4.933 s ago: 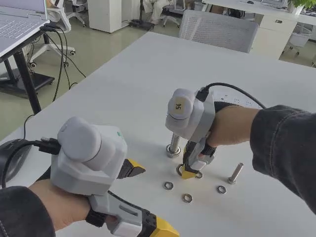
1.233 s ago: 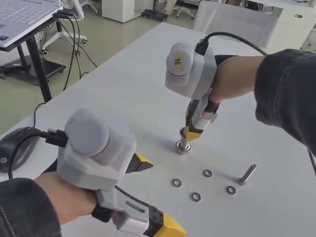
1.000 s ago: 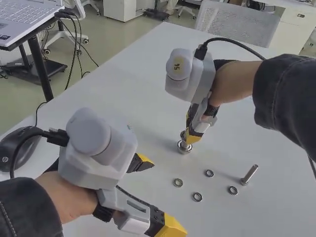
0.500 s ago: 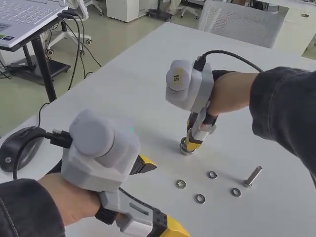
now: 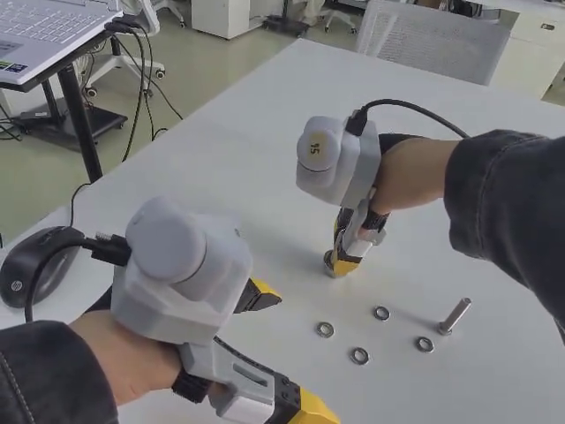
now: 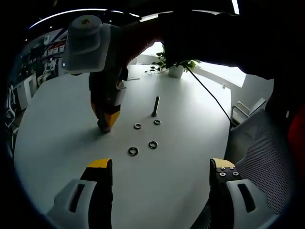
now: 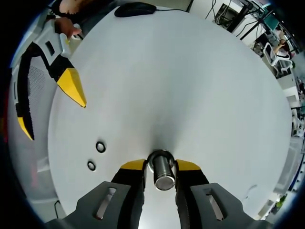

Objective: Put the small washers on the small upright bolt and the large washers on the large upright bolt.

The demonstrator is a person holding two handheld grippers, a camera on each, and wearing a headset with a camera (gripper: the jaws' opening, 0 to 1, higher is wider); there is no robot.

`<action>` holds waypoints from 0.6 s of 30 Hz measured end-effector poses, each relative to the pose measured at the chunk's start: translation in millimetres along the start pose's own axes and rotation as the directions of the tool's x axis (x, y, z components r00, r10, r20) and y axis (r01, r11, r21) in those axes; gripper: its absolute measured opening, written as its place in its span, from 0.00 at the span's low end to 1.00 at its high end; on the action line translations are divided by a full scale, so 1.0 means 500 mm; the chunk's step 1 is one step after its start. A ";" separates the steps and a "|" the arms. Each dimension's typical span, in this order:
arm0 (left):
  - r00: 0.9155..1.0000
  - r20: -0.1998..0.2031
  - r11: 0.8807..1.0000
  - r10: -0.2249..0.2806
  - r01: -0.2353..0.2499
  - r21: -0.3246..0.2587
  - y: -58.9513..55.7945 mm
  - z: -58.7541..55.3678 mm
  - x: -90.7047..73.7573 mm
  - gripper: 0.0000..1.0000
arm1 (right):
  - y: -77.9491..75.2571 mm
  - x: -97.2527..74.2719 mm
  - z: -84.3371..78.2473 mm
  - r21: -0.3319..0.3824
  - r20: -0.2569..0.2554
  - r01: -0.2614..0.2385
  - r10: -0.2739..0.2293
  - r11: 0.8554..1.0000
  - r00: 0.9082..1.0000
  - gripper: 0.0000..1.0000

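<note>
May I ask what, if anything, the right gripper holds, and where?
The right gripper straddles the shank of the large upright bolt; whether it grips cannot be told.

Lg bolt, sm bolt both upright; 4 loose washers flat nearby.

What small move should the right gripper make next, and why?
Probably lift the right gripper straight up off the large bolt: its jaws flank the bolt down near the table, and four washers lie loose nearby.
</note>
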State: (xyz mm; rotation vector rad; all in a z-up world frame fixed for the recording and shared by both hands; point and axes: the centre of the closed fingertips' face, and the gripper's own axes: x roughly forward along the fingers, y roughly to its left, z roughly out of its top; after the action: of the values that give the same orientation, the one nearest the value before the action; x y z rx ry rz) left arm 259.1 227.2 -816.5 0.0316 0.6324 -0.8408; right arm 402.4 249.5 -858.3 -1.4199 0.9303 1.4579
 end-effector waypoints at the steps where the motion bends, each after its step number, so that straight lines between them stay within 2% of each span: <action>1: 1.000 0.000 1.000 0.000 0.000 0.000 0.000 0.000 0.000 0.83 | -0.002 0.001 0.000 0.000 0.000 0.000 0.000 1.000 1.000 0.24; 8: 1.000 0.000 1.000 0.003 -0.003 0.000 0.003 0.000 0.000 0.83 | -0.006 0.006 0.003 0.006 0.005 -0.002 0.002 1.000 1.000 0.25; 18: 1.000 -0.005 1.000 0.002 -0.002 0.002 0.001 -0.005 -0.002 0.83 | -0.002 -0.001 -0.003 0.022 0.011 0.006 -0.006 1.000 1.000 0.33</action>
State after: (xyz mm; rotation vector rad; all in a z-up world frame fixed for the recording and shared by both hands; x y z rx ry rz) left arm 257.7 229.1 -818.4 0.0359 0.6360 -0.8392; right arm 403.8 248.3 -857.8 -1.3964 0.9314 1.4457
